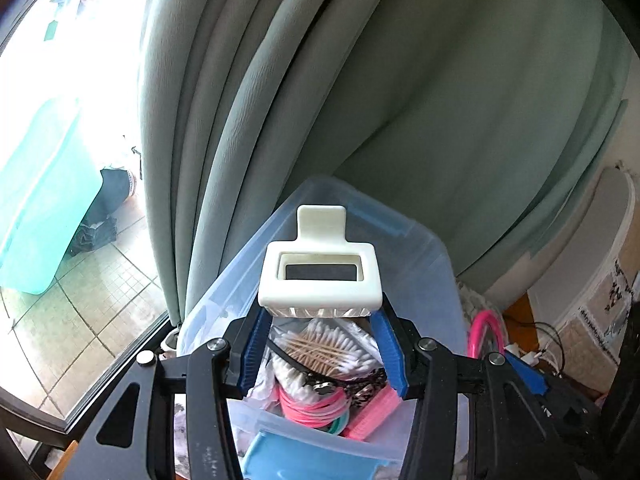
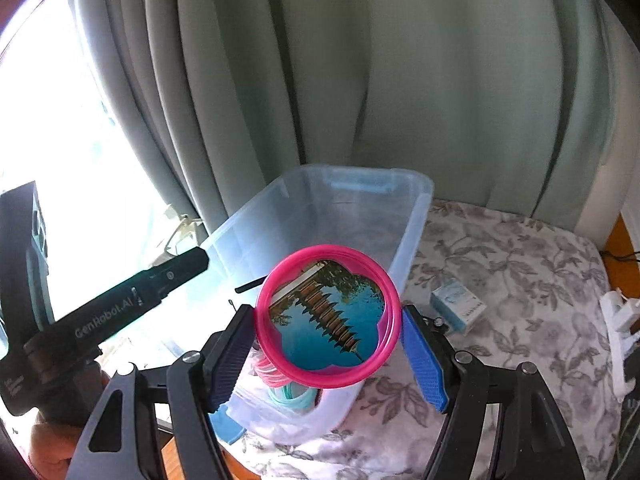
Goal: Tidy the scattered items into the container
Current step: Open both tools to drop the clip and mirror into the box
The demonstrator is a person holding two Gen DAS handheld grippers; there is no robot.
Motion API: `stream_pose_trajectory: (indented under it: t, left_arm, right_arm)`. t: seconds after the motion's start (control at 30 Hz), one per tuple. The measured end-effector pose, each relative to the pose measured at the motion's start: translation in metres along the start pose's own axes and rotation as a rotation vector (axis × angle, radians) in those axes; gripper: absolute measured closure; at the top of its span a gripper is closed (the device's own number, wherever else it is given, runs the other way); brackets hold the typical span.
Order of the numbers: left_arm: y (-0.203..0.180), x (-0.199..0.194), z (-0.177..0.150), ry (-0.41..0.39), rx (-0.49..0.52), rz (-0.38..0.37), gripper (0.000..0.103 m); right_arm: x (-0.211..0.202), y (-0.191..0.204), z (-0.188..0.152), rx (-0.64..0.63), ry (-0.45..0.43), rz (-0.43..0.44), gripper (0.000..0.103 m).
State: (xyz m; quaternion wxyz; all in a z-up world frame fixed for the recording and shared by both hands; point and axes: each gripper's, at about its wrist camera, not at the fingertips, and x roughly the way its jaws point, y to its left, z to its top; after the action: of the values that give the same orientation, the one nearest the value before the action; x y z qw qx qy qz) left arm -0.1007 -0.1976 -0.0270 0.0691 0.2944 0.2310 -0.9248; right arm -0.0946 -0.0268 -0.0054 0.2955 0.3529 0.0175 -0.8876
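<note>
Left gripper (image 1: 320, 312) clamped on white clip (image 1: 318, 276), right gripper (image 2: 328, 334) clamped on pink ring (image 2: 327, 316), both over clear bin (image 2: 416, 200). Below, flowery cloth (image 2: 520, 280) with small blue box (image 2: 458, 306). Behind, green curtain (image 2: 400, 80), bright window (image 1: 80, 60).

Daylight floods in from the window (image 1: 60, 80) on the left in both views, blown out to white glare. The green curtain (image 1: 400, 100) sits in softer, dimmer light. Fisheye bending curves the edges; the right wrist view is slightly blurred throughout.
</note>
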Motion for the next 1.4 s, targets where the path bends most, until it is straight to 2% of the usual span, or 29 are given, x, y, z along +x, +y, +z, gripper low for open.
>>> stream_pose_trajectory:
  t: [0.23, 0.53, 0.67, 0.73, 0.93, 1.4]
  left_arm:
    - [0.003, 0.024, -0.003, 0.033, 0.001, -0.014, 0.051]
    - [0.010, 0.047, -0.002, 0.026, 0.009, 0.024, 0.051]
    - [-0.007, 0.055, -0.004, 0.024, 0.016, 0.029, 0.051]
    - [-0.009, 0.052, -0.005, 0.022, 0.015, 0.031, 0.051]
    - [-0.010, 0.050, -0.001, 0.015, 0.012, 0.037, 0.051]
    - [-0.016, 0.073, -0.001, 0.016, 0.010, 0.047, 0.048]
  right_arm:
    - [0.021, 0.003, -0.001, -0.013, 0.010, 0.029, 0.027]
    - [0.026, 0.004, 0.000, -0.029, 0.003, 0.052, 0.027]
    - [0.028, 0.003, 0.000, -0.033, 0.004, 0.063, 0.027]
    - [0.048, 0.008, 0.007, -0.032, 0.007, 0.053, 0.027]
    - [0.048, 0.006, 0.008, -0.029, 0.005, 0.062, 0.027]
    - [0.043, 0.009, 0.010, -0.011, 0.000, 0.060, 0.026]
